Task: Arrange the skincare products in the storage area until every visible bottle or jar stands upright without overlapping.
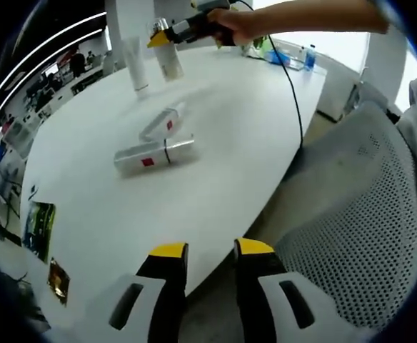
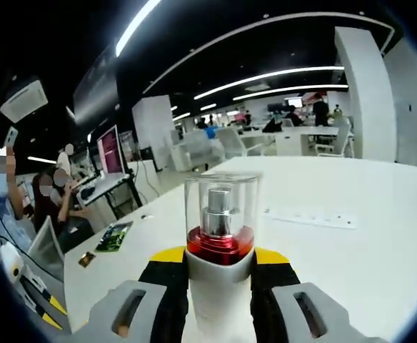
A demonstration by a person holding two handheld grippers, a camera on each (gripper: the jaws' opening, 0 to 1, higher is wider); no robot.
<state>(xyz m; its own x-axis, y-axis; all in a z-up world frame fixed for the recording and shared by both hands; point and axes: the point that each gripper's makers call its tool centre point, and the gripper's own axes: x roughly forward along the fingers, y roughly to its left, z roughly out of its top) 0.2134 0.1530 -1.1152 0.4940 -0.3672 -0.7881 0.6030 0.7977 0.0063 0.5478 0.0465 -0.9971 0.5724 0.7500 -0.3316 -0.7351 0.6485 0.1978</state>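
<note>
Right tongs (image 2: 219, 266): clenched on a white pump bottle (image 2: 220, 236) with a clear cap and red collar, held upright between the yellow-tipped jaws. In the left gripper view these tongs (image 1: 167, 34) hang above the far part of the tabletop, a hand (image 1: 238, 25) behind them, the bottle's white body (image 1: 170, 63) dangling below.

Left tongs (image 1: 212, 250): released, jaws parted with nothing between, held back at the near edge of the tabletop (image 1: 251, 121).

Standing: one white tube (image 1: 136, 63) upright, just beside the carried bottle.

Lying: two clear bottles with red labels on their sides mid-tabletop, the nearer, larger bottle (image 1: 154, 155) and the smaller bottle (image 1: 161, 123) just behind it, close together; whether they touch I cannot tell.

Progress: judged well short of finished; one product upright, one in the air waiting to be set down, two left to raise.

Around: two small cards (image 1: 40, 226) near the tabletop's left edge, a black cable (image 1: 293, 93) trailing across the right side, green and blue clutter (image 1: 280, 53) at the far end, a grey mesh chair (image 1: 365, 214) close to the right.

In the way: the landing spot beside the tube looks tight, so a knock could topple it.
</note>
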